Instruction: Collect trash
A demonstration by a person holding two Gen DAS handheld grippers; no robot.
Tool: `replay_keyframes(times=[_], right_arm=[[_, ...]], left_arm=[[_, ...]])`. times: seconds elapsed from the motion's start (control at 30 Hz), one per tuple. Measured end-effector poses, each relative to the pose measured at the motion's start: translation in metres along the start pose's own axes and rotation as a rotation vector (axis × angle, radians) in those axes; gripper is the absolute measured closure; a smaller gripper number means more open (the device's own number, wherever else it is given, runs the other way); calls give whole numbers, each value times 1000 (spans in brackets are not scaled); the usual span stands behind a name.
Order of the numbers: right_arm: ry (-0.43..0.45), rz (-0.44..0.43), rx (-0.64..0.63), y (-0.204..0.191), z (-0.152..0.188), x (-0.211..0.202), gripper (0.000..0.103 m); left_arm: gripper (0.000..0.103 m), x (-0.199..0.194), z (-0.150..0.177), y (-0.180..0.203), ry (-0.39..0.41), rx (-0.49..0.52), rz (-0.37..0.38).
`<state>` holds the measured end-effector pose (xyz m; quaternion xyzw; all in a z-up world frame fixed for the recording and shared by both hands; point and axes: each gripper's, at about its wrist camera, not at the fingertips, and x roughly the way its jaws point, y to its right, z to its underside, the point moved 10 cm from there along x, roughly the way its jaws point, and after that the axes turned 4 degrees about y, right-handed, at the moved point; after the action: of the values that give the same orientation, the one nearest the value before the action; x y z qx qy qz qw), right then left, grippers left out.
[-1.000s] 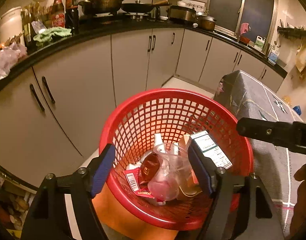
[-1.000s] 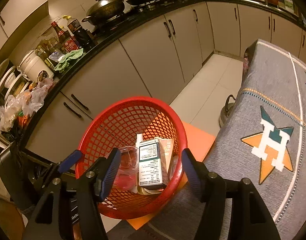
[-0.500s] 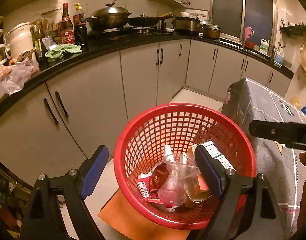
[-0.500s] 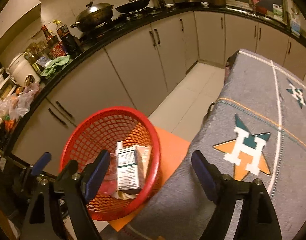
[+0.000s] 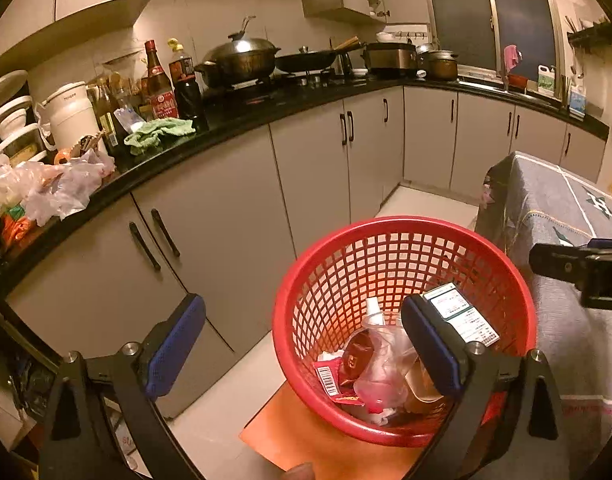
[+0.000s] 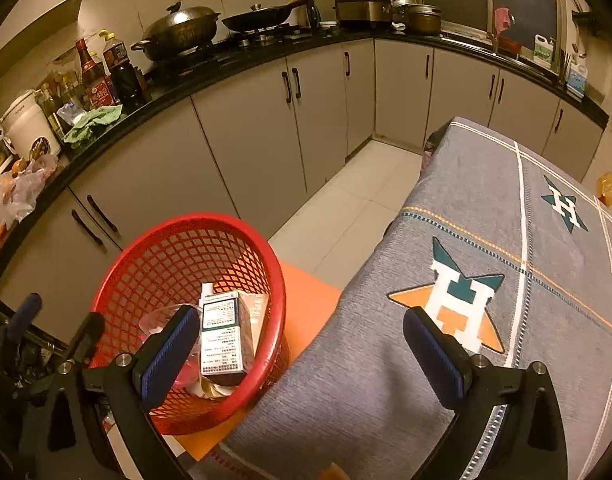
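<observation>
Your trash sits in the red mesh basket (image 5: 402,236), which stands on an orange mat (image 6: 310,300) on the floor, just beside the cloth-covered table (image 6: 486,208). Inside: a printed carton (image 6: 221,332) leaning upright against the table-side wall, a crumpled clear plastic cup (image 5: 382,364), a red barcode wrapper (image 5: 328,376) and small scraps beneath — the lowest layer is too jumbled to name. Judgement: everything here is light. The carton looks stiff enough to pinch across its flat faces; the cup is thin and would likely buckle or slip, so take its rim or a crease; the wrapper is limp, pinch an edge. The basket itself looks springy plastic — its rolled rim is the firm place to grip if you must shift it. Your left gripper (image 5: 301,348) hangs above the basket's near side, jaws spread wide, holding nothing. Your right gripper (image 6: 301,354) is over the table edge, jaws equally wide and empty, one finger above the basket and the other over the cloth. No loose trash shows on the visible cloth. Behind runs the black counter (image 5: 241,120) with grey cabinets (image 6: 249,136).
</observation>
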<state>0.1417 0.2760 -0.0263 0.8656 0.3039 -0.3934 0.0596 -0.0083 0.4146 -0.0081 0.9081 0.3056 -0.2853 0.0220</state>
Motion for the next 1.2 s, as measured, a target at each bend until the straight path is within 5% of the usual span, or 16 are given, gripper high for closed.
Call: replay_keyframes(times=[0.53, 1.2], right_arm=[[24, 33, -51, 1, 14, -25, 0], [173, 100, -79, 47, 92, -152, 0]], left_arm=[[5, -31, 5, -21, 14, 4, -147], [5, -134, 42, 21, 69, -61, -58]])
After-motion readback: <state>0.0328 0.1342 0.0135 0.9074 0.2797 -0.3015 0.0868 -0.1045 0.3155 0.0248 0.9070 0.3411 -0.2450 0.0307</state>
